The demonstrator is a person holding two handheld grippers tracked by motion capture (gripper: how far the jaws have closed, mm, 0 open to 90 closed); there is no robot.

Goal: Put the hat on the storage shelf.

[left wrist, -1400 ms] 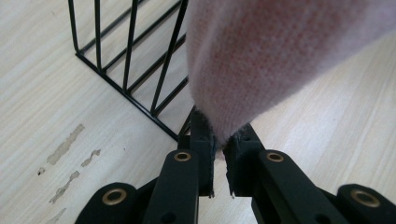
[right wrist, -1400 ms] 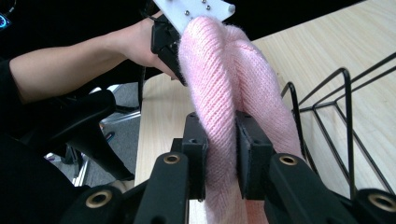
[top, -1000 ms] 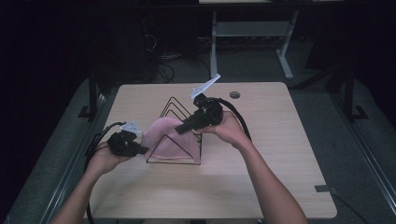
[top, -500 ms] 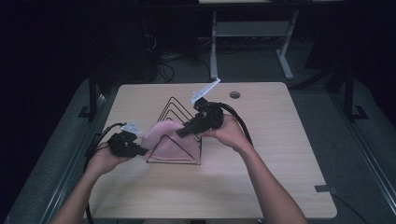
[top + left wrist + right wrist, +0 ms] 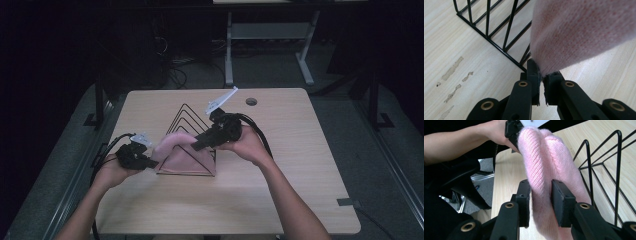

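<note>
A soft pale-pink knitted cloth (image 5: 181, 150), finely ribbed and slightly fuzzy, hangs folded over the black wire triangular rack (image 5: 189, 134) near the middle of the light wooden counter (image 5: 300, 165). The left gripper (image 5: 145, 161), at nine o'clock of the rack, is clamped tight on the cloth's corner; in the left gripper view the knit (image 5: 579, 32) bulges out from between the closed jaws. The right gripper (image 5: 198, 145), coming in from two o'clock, straddles a thick fold (image 5: 541, 170) of the cloth; its jaws have just been opening, the pads seeming only to brush the fold.
</note>
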